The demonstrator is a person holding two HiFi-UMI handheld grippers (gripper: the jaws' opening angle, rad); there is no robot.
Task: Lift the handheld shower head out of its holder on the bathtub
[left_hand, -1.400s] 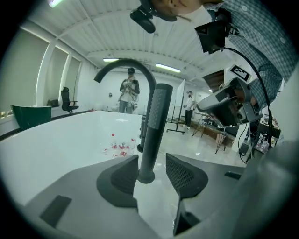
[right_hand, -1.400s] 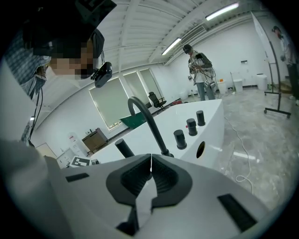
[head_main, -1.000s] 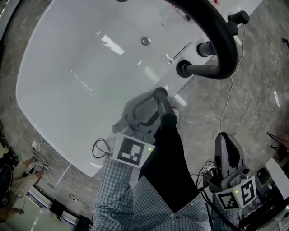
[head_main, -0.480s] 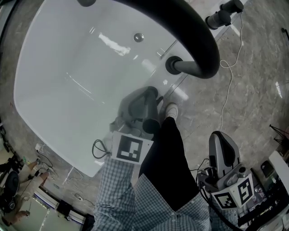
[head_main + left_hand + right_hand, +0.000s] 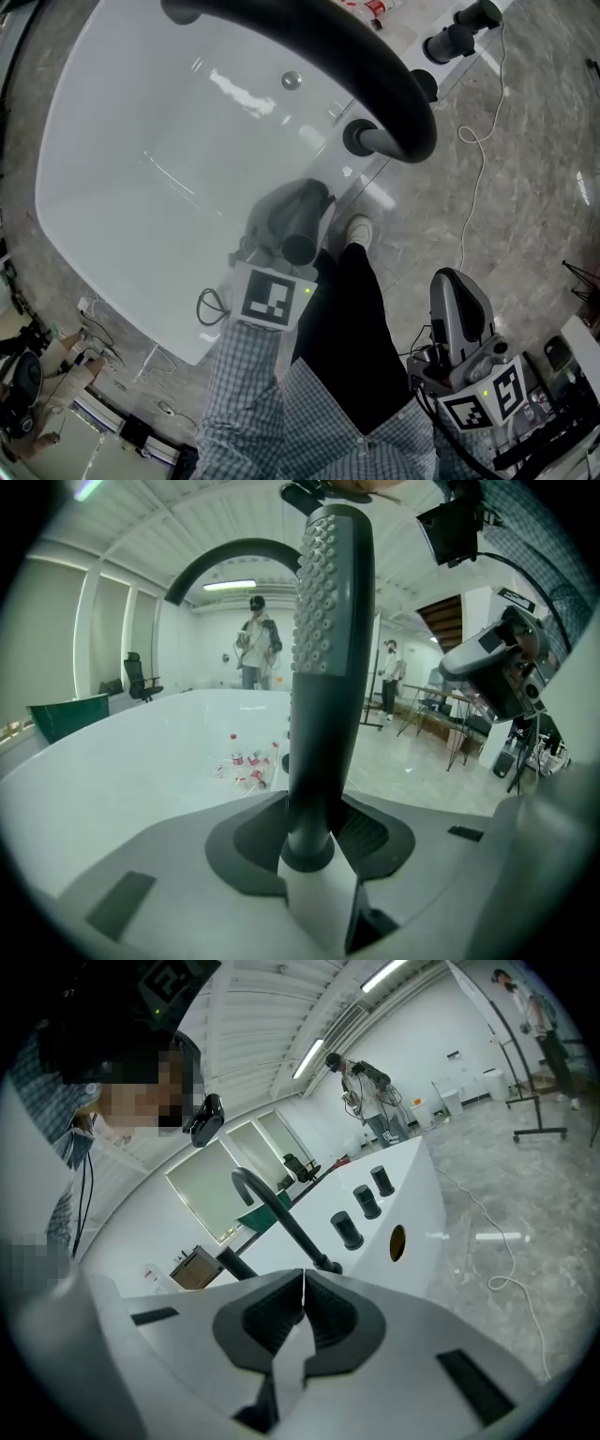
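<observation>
Handheld shower head (image 5: 323, 667) stands upright between the jaws of the left gripper (image 5: 314, 829), dotted spray face at the far end and the handle's flared butt at the near end, down between the pads. The jaws have just been closing and both pads now bear on the handle, so the item is gripped. In the head view the shower head (image 5: 298, 225) is over the near right rim of the white bathtub (image 5: 122, 187), just beside the person's white shoe (image 5: 356, 228). The black arched faucet spout (image 5: 375, 66) rises from its base on the tub's right deck, with black knobs (image 5: 450, 42) further along that deck. Small red-capped bottles (image 5: 246, 766) lie at the far end of the tub. The right gripper (image 5: 303, 1312) has its jaws closed pad to pad with nothing between them. In the head view it (image 5: 459, 295) is at the near right, over the grey stone floor (image 5: 534, 169), well apart from the tub. A white cable (image 5: 478, 187) trails across that floor. Two people (image 5: 256, 644) stand in the background beyond the tub.
</observation>
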